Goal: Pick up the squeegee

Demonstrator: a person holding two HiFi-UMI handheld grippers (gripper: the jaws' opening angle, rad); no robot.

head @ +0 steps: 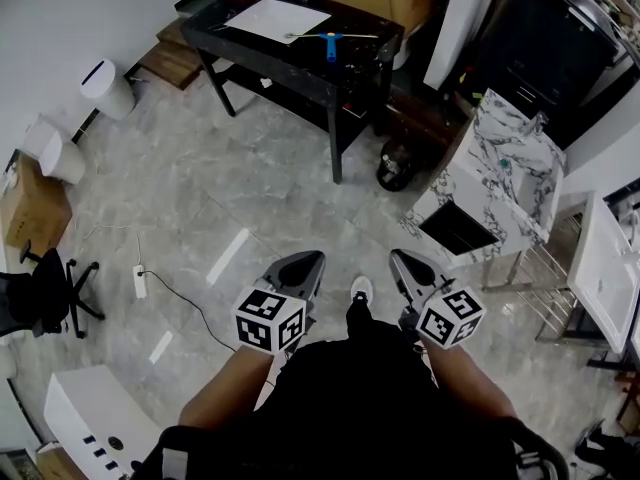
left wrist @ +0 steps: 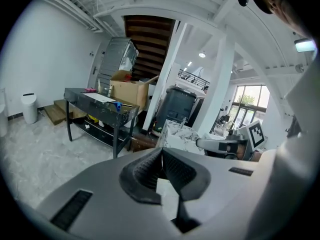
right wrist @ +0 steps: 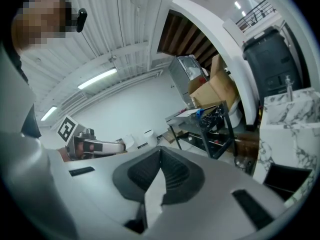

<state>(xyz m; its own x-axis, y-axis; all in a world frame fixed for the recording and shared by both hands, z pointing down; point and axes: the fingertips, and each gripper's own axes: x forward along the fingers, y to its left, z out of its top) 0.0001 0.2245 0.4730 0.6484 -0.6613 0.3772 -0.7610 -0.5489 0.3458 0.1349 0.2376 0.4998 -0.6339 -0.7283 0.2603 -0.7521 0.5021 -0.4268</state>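
**Approach stage: squeegee not yet within reach**

Step in hand, as judged: the walk-up to the table (head: 265,56); no grasp has begun. On that black table, well ahead of the person, a white sheet (head: 278,18) lies to the left and the blue-handled squeegee (head: 332,42) just to its right, well apart from both tools. The next move calls for closing the gap to the table, spreading one tool's jaws and lining them across the handle before pinching.

Left tool (head: 303,265): jaws pressed together, nothing between them, held low over the floor. Right tool (head: 408,266): likewise closed tight and empty.
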